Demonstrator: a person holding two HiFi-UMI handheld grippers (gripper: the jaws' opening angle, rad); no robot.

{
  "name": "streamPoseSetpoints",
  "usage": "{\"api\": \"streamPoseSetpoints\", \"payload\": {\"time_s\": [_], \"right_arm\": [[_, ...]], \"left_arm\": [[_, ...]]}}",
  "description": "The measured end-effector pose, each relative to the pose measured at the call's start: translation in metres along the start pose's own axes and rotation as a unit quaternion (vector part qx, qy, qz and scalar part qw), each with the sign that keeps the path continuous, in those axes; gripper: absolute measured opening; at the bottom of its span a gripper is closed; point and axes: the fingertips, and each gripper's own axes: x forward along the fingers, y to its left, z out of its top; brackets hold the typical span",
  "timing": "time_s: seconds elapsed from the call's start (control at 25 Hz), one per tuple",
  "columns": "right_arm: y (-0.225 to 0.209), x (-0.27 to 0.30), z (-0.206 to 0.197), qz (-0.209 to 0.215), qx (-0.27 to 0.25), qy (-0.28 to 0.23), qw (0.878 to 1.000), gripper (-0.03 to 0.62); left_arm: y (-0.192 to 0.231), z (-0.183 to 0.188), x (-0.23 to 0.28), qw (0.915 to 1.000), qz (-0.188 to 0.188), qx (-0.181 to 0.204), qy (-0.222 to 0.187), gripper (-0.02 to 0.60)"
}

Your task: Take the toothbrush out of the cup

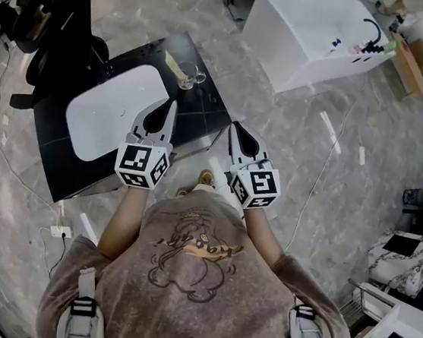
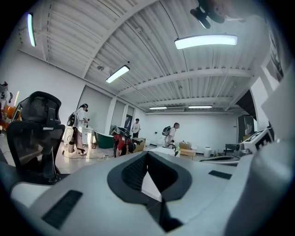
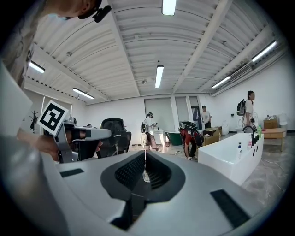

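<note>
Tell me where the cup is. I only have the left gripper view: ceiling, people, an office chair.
Observer: In the head view, the clear glass cup stands on the black countertop, just beyond the white oval basin.
Operator: Confirm the toothbrush is inside.
Observer: It is. The pale toothbrush leans in the cup, its top tilted to the upper left.
Operator: Place my left tongs against it.
Observer: The left tongs point towards the cup but stop short of it, over the basin's near right rim.
Operator: Report the other one.
Observer: The right tongs are shut on nothing, by the countertop's right edge.
</note>
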Motion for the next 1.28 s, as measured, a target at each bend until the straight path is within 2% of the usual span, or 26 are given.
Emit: {"api": "streamPoseSetpoints", "payload": {"time_s": [0.2,0.36,0.4,0.48,0.56,0.72,0.92,1.28], "right_arm": [[-0.004,0.026,0.001,0.03,-0.003,0.003,1.0,0.018],[-0.007,0.038,-0.001,0.041,0.002,0.004,0.999,0.018],[-0.007,0.041,-0.001,0.043,0.003,0.004,0.999,0.018],[-0.008,0.045,0.0,0.046,0.004,0.004,0.999,0.018],[-0.01,0.049,0.0,0.048,0.004,0.005,0.999,0.018],[-0.013,0.053,0.0,0.051,0.004,0.007,0.999,0.018],[-0.014,0.057,0.004,0.055,0.005,0.0,0.998,0.018],[-0.016,0.062,0.005,0.06,0.008,0.002,0.998,0.018]], "left_arm": [[0.013,-0.003,0.009,0.9996,0.026,0.002,0.001,0.017],[0.017,-0.004,0.014,0.9995,0.031,0.003,-0.002,0.024],[0.019,-0.004,0.017,0.9995,0.032,-0.001,-0.005,0.079],[0.023,-0.002,0.023,0.9992,0.038,-0.01,-0.012,0.262],[0.027,-0.001,0.028,0.9987,0.047,-0.012,-0.016,0.335],[0.032,-0.008,0.034,0.9983,0.057,-0.013,-0.005,0.348],[0.047,-0.03,0.043,0.9964,0.068,-0.048,0.017,0.348],[0.076,-0.065,0.089,0.9937,0.083,-0.057,0.049,0.347]]}}
